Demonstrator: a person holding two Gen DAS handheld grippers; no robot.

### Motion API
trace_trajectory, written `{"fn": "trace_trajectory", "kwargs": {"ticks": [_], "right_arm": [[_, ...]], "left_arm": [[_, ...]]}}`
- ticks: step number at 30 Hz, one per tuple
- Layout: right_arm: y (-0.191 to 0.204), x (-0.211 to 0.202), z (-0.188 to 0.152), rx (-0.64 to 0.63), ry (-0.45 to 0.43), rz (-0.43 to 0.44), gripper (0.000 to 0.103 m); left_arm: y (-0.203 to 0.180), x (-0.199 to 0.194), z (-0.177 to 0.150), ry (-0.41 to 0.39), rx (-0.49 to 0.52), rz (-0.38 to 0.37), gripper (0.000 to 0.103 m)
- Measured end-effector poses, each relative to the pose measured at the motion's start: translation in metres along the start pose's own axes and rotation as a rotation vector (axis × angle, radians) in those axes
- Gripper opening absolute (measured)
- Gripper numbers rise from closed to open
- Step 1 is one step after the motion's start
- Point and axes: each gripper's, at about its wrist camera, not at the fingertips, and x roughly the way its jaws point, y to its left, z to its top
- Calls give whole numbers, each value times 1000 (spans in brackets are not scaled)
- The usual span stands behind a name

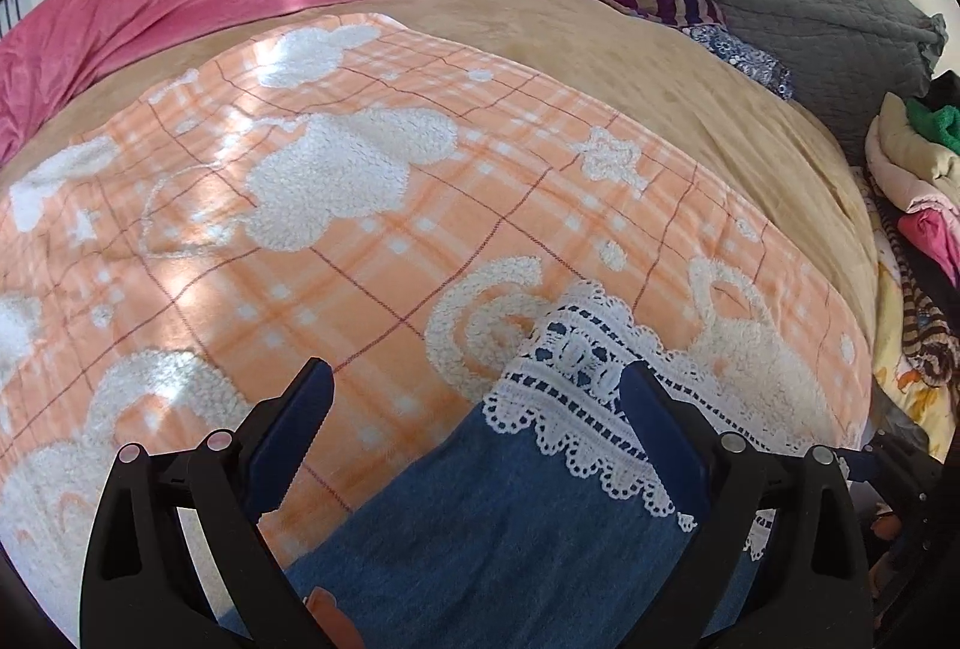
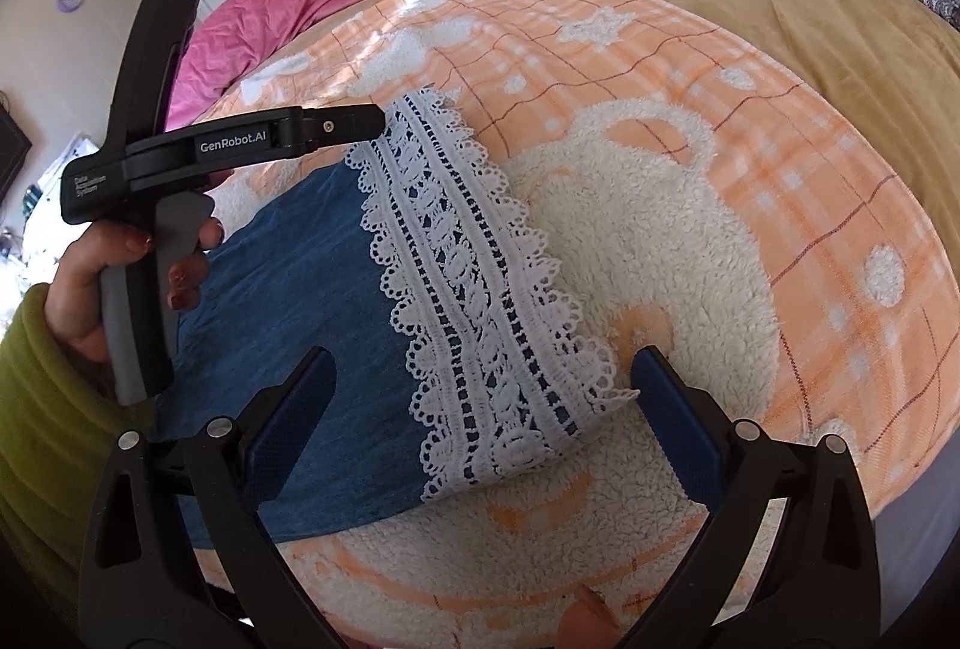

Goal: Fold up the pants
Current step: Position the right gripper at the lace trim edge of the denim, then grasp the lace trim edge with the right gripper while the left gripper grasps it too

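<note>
While the denim pants lie flat on the orange plaid blanket, lace cuff farthest from you, note the long axis runs back toward your body. Your right gripper hangs spread across the cuff's near corner, pinching nothing. Your left gripper, also spread, straddles the far corner. Both are about equally near the cuff, so lift together.

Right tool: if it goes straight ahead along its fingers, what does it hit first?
Most likely the white lace hem of the denim pants, which lies between the open fingers of the right tool. Depth is unclear; the orange blanket lies under and beyond it.
</note>
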Motion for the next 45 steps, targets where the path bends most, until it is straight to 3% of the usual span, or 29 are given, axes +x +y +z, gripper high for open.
{"fn": "trace_trajectory", "kwargs": {"ticks": [4,18,22,26,30,39,45], "right_arm": [[6,2,0,-37,-2,-2,84],[3,4,2,-39,-8,2,77],[0,7,3,-26,-8,-37,77],[5,11,3,-53,3,-44,77],[2,8,5,-47,-10,-30,57],[-1,16,8,-31,5,-23,60],[-5,11,9,-18,-16,-4,55]], "left_arm": [[0,9,-3,17,7,-40,96],[-12,24,0,19,85,-66,95],[-13,28,2,33,106,-85,94],[-13,31,1,42,100,-142,81],[-18,34,-2,51,127,-161,71],[-16,39,-4,52,120,-185,73],[-19,34,-7,65,124,-233,58]]}}
